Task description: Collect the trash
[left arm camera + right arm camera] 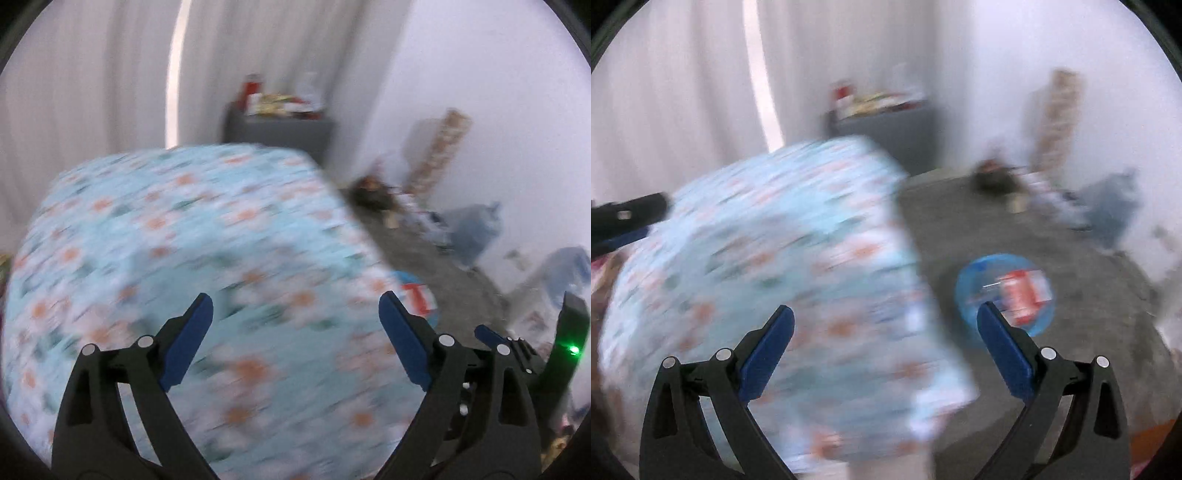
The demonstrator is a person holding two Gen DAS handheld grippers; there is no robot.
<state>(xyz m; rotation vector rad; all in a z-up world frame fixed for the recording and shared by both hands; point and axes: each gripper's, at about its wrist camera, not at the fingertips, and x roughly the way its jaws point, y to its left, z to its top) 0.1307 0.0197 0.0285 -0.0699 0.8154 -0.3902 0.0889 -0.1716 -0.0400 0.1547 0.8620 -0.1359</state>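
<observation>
Left gripper (295, 339): spread wide, nothing between its blue pads; it hangs above the floral cloth.
Right gripper (886, 347): also spread wide and empty, over the right edge of the same cloth, one finger in line with the bin.
Floral cloth (177, 258): pale blue with orange flowers, draped over a table or bed; I cannot tell which. No trash shows on the part I can see.
Blue bin (1004, 293): a round blue container on the grey floor (960, 229), just off the cloth's right edge, near the grippers.
Red-and-white package (1021, 295): trash lying inside the bin, too blurred to name more closely.
Done so far: I judge at least one piece already collected, since it sits in the bin.
Left to do: a scatter of blurred clutter (417, 214) lies on the floor by the far wall; some of it may be trash, well apart from both grippers.
Grey cabinet (280, 129): in the far corner, its top crowded with items.
Stage: between pickups, by my reading, both tools free to fetch the next piece.
</observation>
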